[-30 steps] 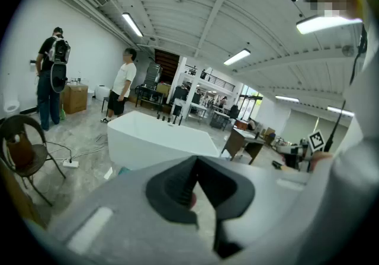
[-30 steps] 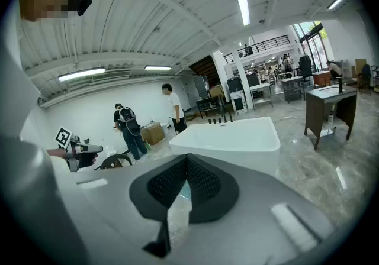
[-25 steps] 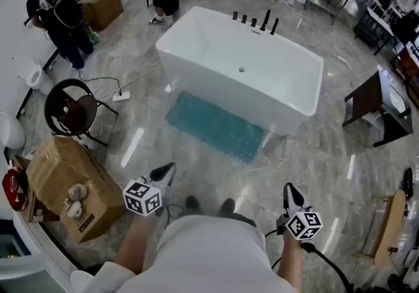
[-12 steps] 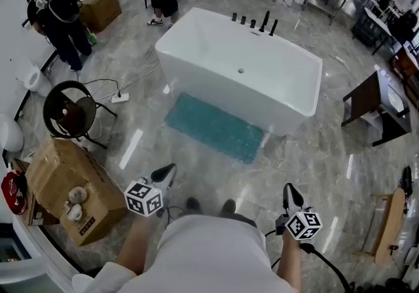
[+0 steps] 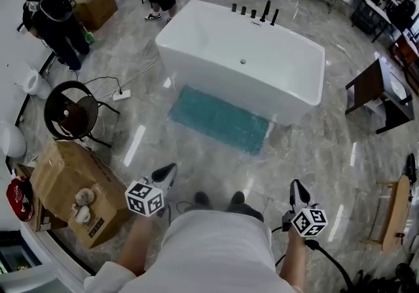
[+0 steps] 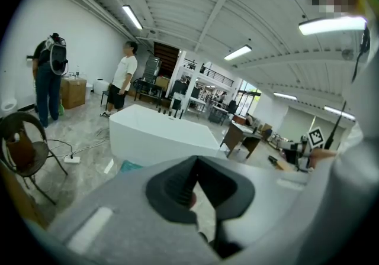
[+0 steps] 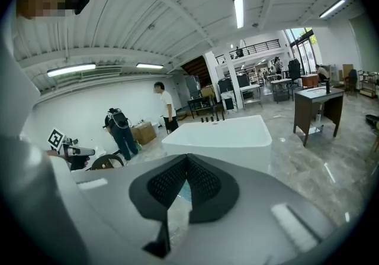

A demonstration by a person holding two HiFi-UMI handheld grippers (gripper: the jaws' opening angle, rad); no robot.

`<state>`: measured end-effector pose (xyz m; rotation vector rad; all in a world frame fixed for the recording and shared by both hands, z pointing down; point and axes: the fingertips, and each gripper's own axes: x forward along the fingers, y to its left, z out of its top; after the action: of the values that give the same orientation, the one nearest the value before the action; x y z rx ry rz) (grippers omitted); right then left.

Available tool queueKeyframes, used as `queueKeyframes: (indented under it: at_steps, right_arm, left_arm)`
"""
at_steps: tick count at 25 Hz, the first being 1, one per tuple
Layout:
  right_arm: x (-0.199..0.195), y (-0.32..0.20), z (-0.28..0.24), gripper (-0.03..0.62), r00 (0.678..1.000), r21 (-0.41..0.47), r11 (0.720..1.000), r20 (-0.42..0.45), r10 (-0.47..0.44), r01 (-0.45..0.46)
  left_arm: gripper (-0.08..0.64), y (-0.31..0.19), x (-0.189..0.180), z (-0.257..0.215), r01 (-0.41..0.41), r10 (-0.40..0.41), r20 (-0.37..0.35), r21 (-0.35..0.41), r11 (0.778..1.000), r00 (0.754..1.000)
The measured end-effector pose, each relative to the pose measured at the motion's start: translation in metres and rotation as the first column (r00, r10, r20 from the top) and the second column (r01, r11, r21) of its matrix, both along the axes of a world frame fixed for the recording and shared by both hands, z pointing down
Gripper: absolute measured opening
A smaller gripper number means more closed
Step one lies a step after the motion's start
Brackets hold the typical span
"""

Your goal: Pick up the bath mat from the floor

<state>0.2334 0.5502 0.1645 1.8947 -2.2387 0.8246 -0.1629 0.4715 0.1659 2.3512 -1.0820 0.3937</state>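
Observation:
A teal bath mat (image 5: pixel 219 119) lies flat on the grey marble floor along the near side of the white bathtub (image 5: pixel 242 56). A corner of the bath mat (image 6: pixel 131 166) shows in the left gripper view beside the tub (image 6: pixel 160 136). My left gripper (image 5: pixel 167 171) is held at waist height, well short of the mat, shut and empty. My right gripper (image 5: pixel 298 188) is also short of the mat, at the right, shut with nothing in it. Both point toward the tub (image 7: pixel 222 133).
A cardboard box (image 5: pixel 72 190) and a black chair (image 5: pixel 71 112) stand at the left. Two people (image 5: pixel 55 20) stand beyond the tub. A dark side table (image 5: pixel 380 92) is at the right, a wooden stool (image 5: pixel 393 210) nearer. A power strip (image 5: pixel 121 95) and cables lie on the floor.
The view has shifted slightly toward the tub and mat; both grippers stay shut at waist height. The person in dark clothes at the far left has moved a little.

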Motion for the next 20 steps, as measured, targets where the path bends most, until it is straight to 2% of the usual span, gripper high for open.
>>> queueKeyframes:
  at_steps: [11, 20]
  right_arm:
    - [-0.053, 0.006, 0.008, 0.005, 1.000, -0.008, 1.000, 0.018, 0.003, -0.003]
    - [-0.083, 0.004, 0.009, 0.005, 0.999, -0.009, 0.999, 0.003, -0.033, 0.034]
  left_arm:
    - [0.000, 0.001, -0.041, 0.011, -0.033, 0.033, 0.001, -0.012, 0.999, 0.999]
    - [0.000, -0.007, -0.076, 0.014, 0.006, -0.006, -0.005, -0.009, 1.000, 1.000]
